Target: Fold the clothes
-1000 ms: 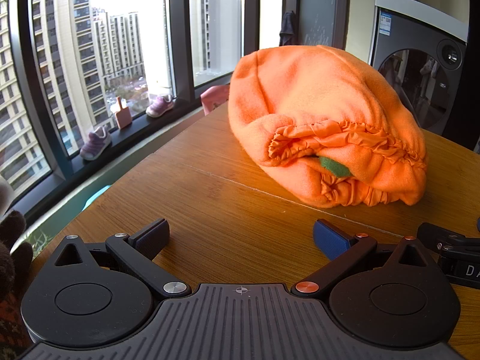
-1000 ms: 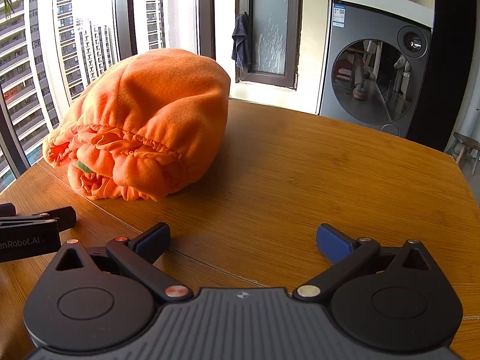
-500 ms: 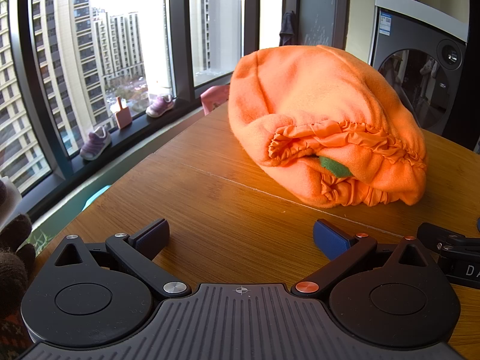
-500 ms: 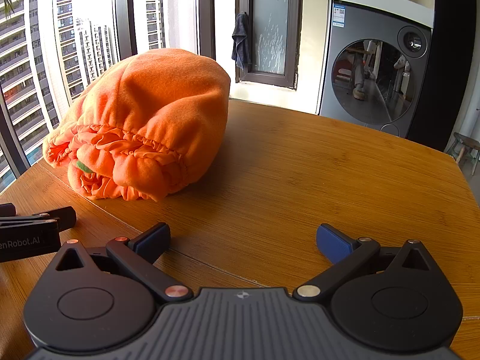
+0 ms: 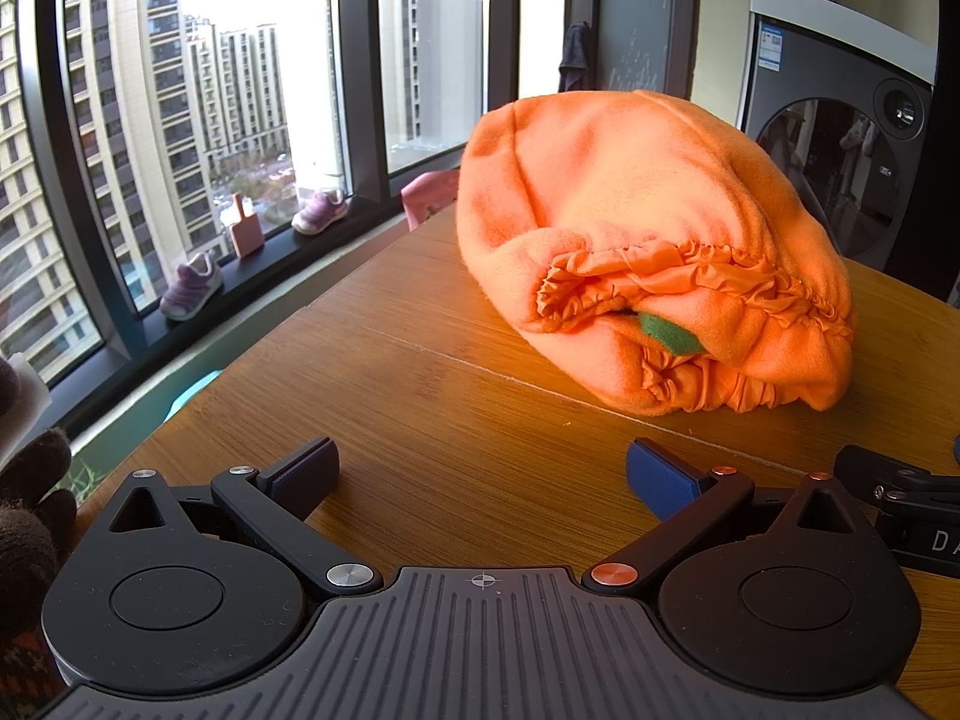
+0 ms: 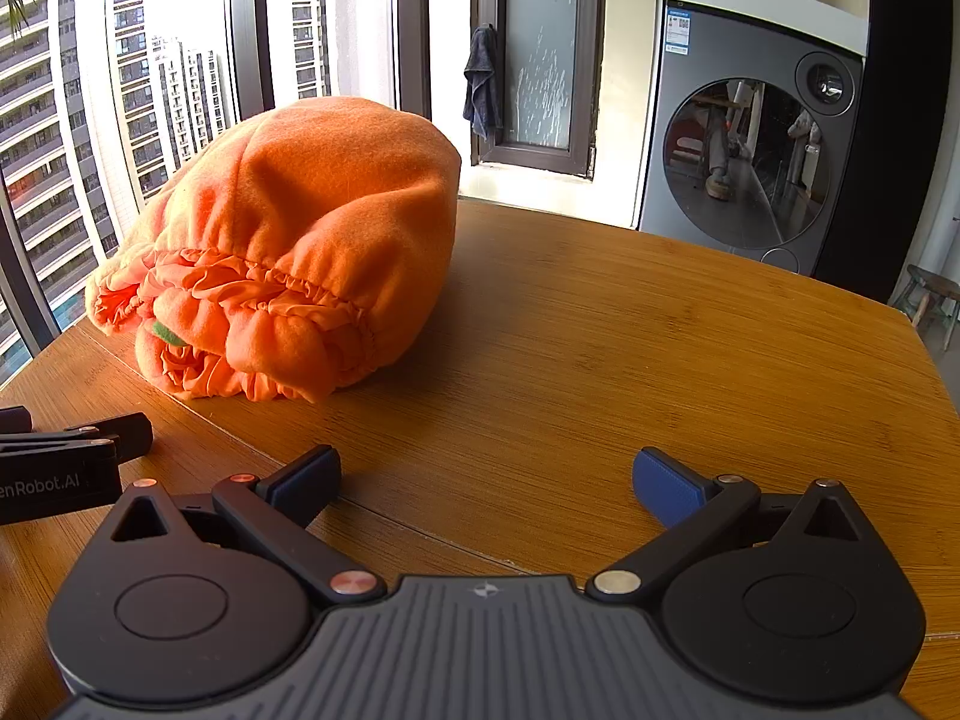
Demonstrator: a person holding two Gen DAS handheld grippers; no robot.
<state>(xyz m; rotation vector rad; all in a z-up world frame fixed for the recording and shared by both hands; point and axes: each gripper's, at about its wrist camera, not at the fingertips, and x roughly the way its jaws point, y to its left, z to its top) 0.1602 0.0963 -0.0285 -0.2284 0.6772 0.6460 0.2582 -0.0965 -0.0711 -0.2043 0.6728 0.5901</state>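
Orange garment (image 5: pixel 648 228), bundled, sits ahead of both units, apart from them. Left hand-held gripper (image 5: pixel 480 474) and right hand-held gripper (image 6: pixel 486 480) rest on bench (image 6: pixel 660 348), released, empty. Nothing shifted over the last second; folding likely finished or paused.

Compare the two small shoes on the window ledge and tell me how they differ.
The nearer shoe looks greyish lilac, while the farther shoe looks pinker purple. The nearer shoe stands on the near side of the pink paddle-shaped object, the farther shoe beyond it. The nearer one looks larger, perhaps only because it is closer. Both are small sneakers with pale soles, upright on the window ledge, toes pointing the same way.
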